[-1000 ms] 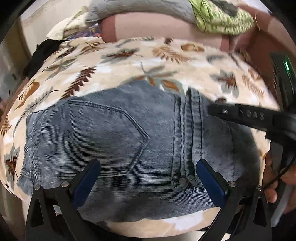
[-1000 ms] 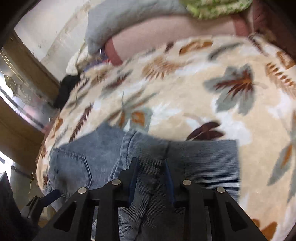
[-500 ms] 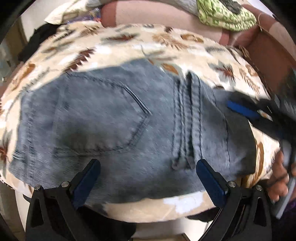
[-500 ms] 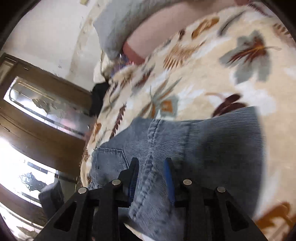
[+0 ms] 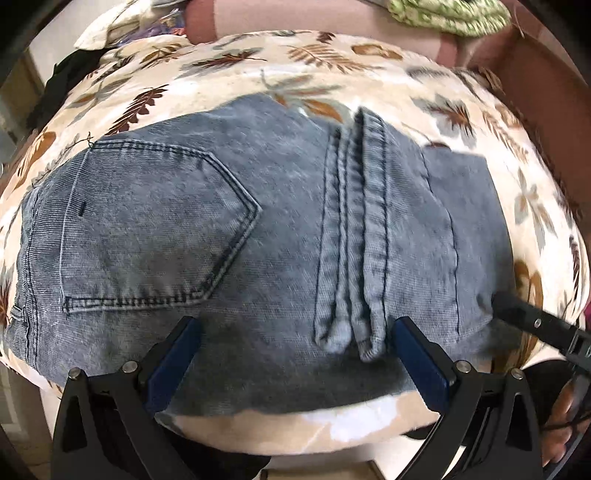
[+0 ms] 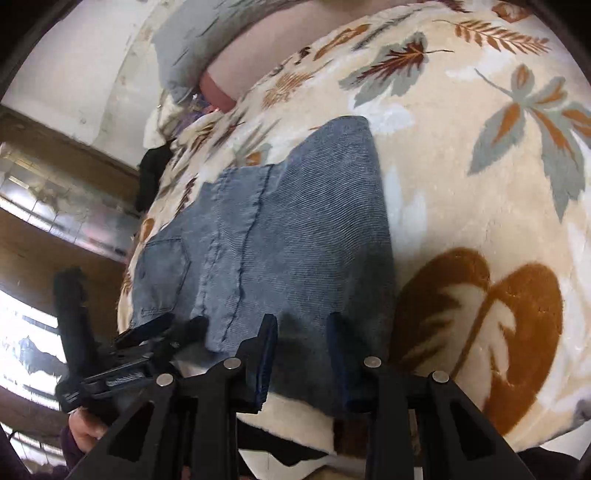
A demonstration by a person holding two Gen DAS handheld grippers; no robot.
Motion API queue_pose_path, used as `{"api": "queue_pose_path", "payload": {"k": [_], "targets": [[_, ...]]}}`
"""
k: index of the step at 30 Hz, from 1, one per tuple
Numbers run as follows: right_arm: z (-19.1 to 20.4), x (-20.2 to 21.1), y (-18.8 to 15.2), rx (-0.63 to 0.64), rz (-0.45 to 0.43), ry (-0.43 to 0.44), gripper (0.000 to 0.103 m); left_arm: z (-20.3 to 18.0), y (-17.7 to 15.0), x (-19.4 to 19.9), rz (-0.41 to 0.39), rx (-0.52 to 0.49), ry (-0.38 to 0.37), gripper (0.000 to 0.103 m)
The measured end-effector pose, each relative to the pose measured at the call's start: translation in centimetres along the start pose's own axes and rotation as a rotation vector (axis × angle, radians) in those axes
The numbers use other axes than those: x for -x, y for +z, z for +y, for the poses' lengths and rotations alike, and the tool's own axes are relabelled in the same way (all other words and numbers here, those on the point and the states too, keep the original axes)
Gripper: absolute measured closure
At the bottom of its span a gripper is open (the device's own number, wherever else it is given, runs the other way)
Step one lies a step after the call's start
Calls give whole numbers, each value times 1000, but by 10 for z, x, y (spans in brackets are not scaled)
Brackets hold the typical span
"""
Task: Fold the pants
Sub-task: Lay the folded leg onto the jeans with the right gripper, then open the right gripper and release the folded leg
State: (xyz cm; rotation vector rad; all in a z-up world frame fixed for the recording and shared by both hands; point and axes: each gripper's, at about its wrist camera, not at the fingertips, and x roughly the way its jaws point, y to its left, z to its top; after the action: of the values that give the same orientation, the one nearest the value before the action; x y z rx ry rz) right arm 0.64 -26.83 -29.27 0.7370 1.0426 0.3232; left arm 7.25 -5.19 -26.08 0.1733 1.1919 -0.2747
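The folded blue denim pants (image 5: 258,240) lie flat on a leaf-patterned blanket (image 5: 314,62), back pocket up at the left, with the thick seam running down the middle. My left gripper (image 5: 295,363) is open over the near edge of the pants, holding nothing. My right gripper (image 6: 301,354) is open at the pants' near right edge (image 6: 295,240), its blue pads either side of the denim without pinching it. The right gripper's finger (image 5: 532,325) shows at the right in the left wrist view. The left gripper (image 6: 122,354) shows at the left in the right wrist view.
The blanket covers a bed whose front edge (image 5: 295,432) lies just below the pants. A pink bolster (image 5: 332,18) and a green cloth (image 5: 450,14) lie at the back. A dark garment (image 6: 151,177) sits at the far left. A wooden cabinet (image 6: 55,206) stands left of the bed.
My right gripper has let go of the denim seam and opened, pulling back to the pants' right edge. The left gripper stays open and has drawn back slightly.
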Motion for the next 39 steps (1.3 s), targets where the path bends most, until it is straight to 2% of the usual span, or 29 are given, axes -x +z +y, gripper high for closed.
{"api": "queue_pose_path", "payload": {"k": [5, 8, 12, 15, 17, 18, 20, 24, 27, 31, 33, 35, 37, 39], "targets": [[-14, 2, 4, -90, 5, 75, 75, -4, -9, 3, 13, -59, 18, 4], [-2, 16, 8, -38, -93, 82, 75, 3, -10, 17, 1, -27, -21, 8], [16, 28, 11, 5, -190, 142, 75, 8, -1, 32, -62, -5, 12, 8], [25, 14, 13, 16, -170, 115, 75, 6, 8, 30, -76, -1, 23, 8], [26, 2, 15, 22, -129, 92, 75, 0, 13, 16, -67, -34, 36, 8], [27, -5, 14, 28, -106, 73, 73, -4, 13, 4, -40, -53, 63, 8], [18, -18, 10, 26, -35, 1, 72, -1, 12, -1, -36, -27, 55, 8], [16, -10, 12, 4, -67, 58, 73, 12, 14, 16, -58, 1, 39, 8], [20, -5, 12, 21, -92, 63, 73, 46, 11, 42, -122, 61, 75, 8], [30, -1, 13, 67, -114, 78, 73, 123, 0, 79, -192, 212, 164, 8], [33, 0, 12, 87, -117, 78, 65, 154, -6, 90, -211, 267, 227, 8], [34, 1, 11, 88, -117, 68, 61, 194, -17, 97, -213, 319, 294, 8], [33, 0, 11, 81, -113, 71, 61, 223, -29, 98, -195, 375, 323, 8], [31, 0, 11, 81, -112, 73, 61, 249, -43, 96, -174, 435, 301, 8]]}}
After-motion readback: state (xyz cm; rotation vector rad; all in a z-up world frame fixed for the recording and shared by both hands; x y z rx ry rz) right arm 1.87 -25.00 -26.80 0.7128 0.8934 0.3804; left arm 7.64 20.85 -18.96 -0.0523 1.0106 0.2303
